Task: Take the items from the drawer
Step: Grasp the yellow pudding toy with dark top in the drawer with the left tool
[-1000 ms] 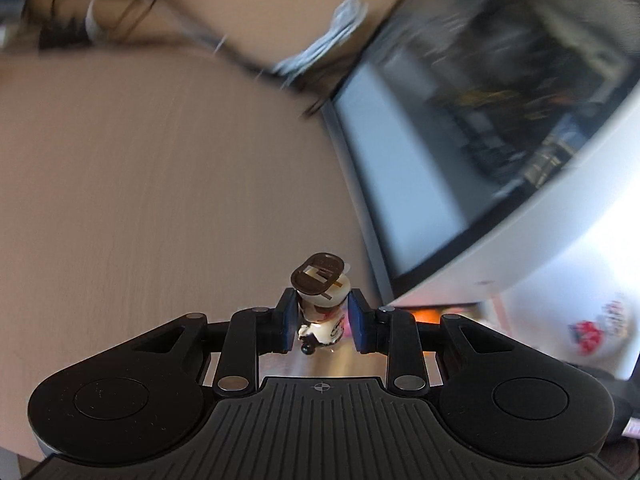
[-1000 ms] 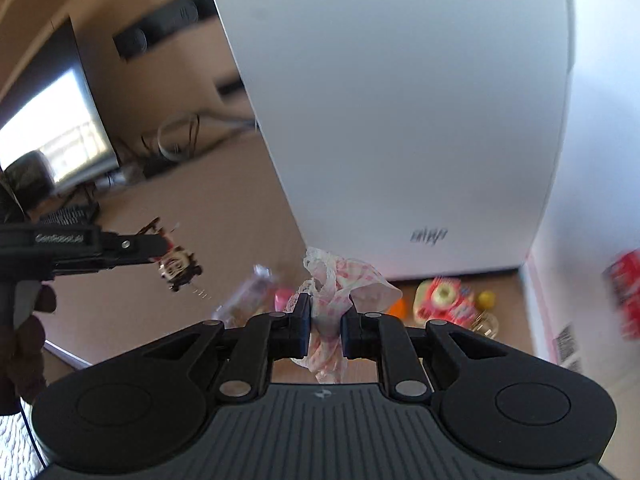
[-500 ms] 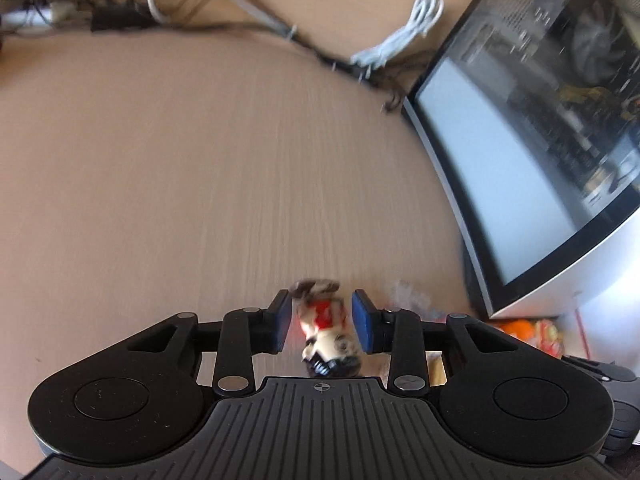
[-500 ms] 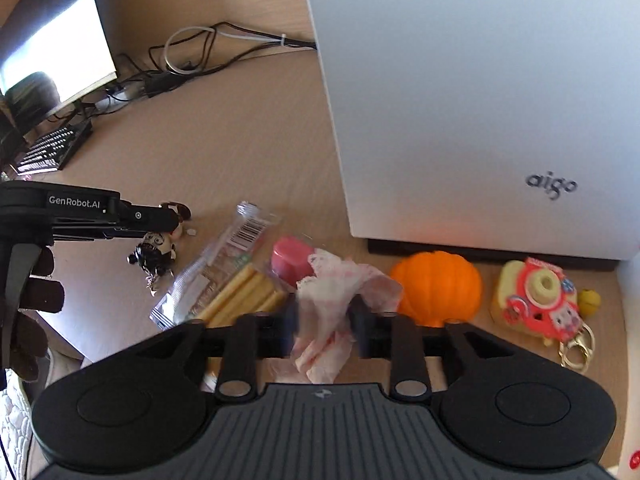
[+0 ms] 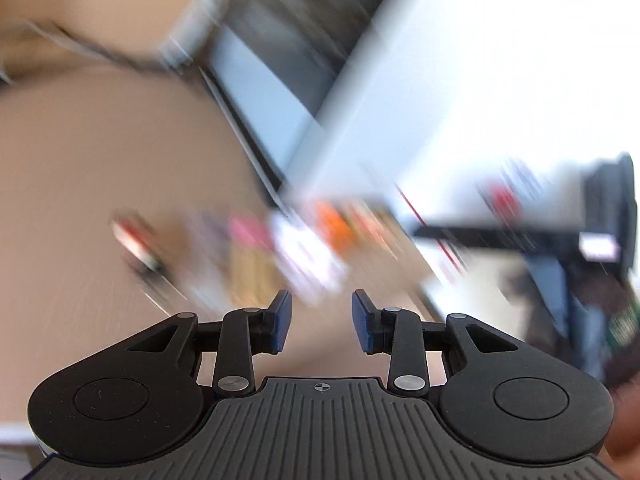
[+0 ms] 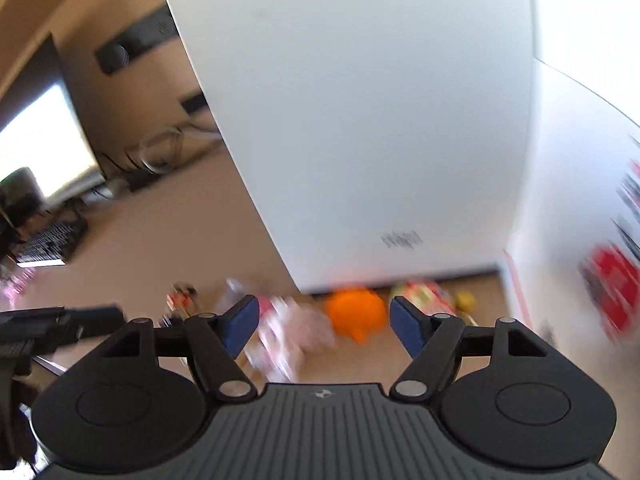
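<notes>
Both the left gripper point(image 5: 321, 322) and the right gripper point(image 6: 323, 326) have fingers apart, holding nothing. The items lie on the desk point(image 6: 168, 220): orange pumpkin toy point(image 6: 355, 312) at twelve o'clock, pink-white wrapper point(image 6: 294, 336) at eleven. Swinging while blurred risks scattering them.

Motion blur smears the desk items point(image 5: 304, 240) past naming; the orange lump point(image 6: 354, 312) stays indistinct.

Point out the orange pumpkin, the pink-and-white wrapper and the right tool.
orange pumpkin point(image 6: 354, 312): right wrist view, its rounded top.
pink-and-white wrapper point(image 6: 292, 336): right wrist view, crumpled middle.
right tool point(image 6: 324, 322): right wrist view, between open fingertips.
</notes>
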Tool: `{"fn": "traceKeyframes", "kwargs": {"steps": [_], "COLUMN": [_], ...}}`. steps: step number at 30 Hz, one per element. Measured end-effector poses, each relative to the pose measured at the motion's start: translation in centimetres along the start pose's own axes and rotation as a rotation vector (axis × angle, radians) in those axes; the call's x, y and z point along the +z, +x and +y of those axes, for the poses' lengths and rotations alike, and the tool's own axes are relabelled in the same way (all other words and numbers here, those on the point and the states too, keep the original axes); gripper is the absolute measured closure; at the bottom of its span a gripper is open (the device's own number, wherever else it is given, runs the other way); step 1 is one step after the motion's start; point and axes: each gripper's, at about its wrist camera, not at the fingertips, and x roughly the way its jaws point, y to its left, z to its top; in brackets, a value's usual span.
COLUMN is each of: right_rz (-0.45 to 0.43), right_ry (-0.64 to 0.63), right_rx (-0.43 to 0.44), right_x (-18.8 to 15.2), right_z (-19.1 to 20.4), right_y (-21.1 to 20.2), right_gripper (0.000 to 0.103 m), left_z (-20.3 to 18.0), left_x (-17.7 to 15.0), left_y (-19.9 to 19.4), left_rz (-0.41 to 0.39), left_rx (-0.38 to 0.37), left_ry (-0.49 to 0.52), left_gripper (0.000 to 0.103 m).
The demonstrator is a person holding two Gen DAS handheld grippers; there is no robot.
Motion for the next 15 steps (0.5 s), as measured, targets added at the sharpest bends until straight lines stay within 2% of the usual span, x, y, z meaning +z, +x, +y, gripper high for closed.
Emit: {"fn": "traceKeyframes", "kwargs": {"steps": [3, 7, 9, 11, 15], "right_rz": [0.044, 0.107, 0.135, 0.16, 0.186], "right_ry": [-0.018, 0.009, 0.017, 0.01, -0.003], "right_rx": [-0.052, -0.08, -0.094, -0.113, -0.132], "right_x": [-2.8, -6.1, -7.4, -8.3, -9.7], "right_z": [-0.7, -1.9, -2.3, -2.1, -2.3], "right_y": [-1.0, -1.8, -1.9, -1.8, -2.3], "right_gripper": [0.03, 0.03, 0.03, 0.03, 0.03], "left_z": [-1.8, -3.2, -3.6, -3.9, -4.8], "left_x": [-3.4, -7.3, -8.4, -9.0, -10.5], "left_y": [4.3, 10.2, 12.5, 14.3, 16.0], "left_rz": [0.181, 0.397, 0.466, 0.5, 0.557], "left_rx": [-0.062, -0.06, -0.046, -0.03, 0.026], "left_ry": [-0.008, -0.067, -0.129, -0.165, -0.164], "left_gripper": [0.067, 0.067, 0.067, 0.067, 0.067]}}
